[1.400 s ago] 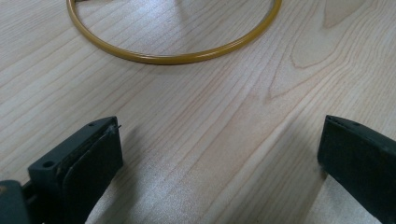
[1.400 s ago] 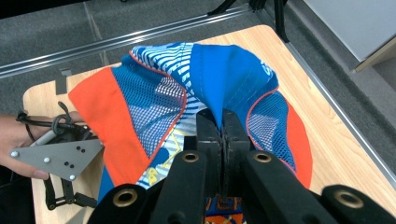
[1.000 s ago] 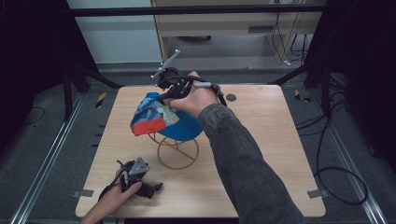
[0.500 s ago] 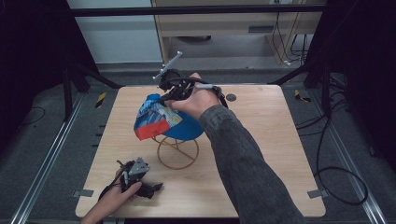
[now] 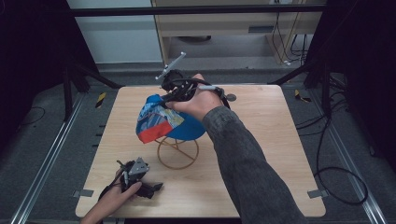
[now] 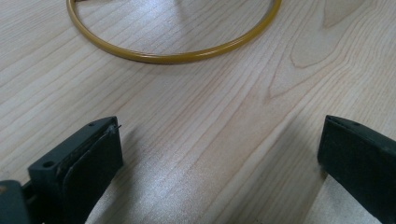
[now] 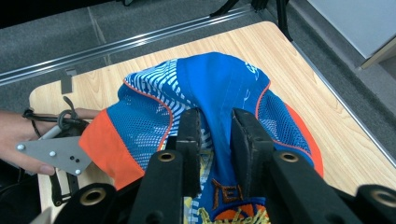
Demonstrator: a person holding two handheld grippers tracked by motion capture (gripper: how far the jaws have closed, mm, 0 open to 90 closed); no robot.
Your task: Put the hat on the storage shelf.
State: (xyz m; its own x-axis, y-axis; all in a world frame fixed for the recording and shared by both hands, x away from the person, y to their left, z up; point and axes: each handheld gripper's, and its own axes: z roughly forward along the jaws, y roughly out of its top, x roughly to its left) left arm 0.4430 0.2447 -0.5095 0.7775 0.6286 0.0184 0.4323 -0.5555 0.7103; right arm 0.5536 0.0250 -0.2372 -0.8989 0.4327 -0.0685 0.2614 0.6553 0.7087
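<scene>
A blue and orange cap (image 5: 164, 119) hangs over a yellow wire stand (image 5: 178, 151) at the middle of the wooden table (image 5: 261, 140). My right gripper (image 5: 164, 99) is shut on the cap's fabric from the far side; in the right gripper view the two black jaws pinch a fold of the blue cap (image 7: 215, 88). My left gripper (image 5: 156, 187) rests low on the table near the front left edge, open with nothing between its jaws. The left gripper view has the stand's yellow base ring (image 6: 173, 56) just ahead of the jaws.
A small dark round object (image 5: 230, 97) lies on the table behind the right hand. Metal rails (image 5: 46, 158) run along the table's left and right sides. A cabinet (image 5: 224, 28) stands beyond the far edge.
The right gripper and the cap have shifted slightly toward the stand and lower. The left gripper has stayed in place.
</scene>
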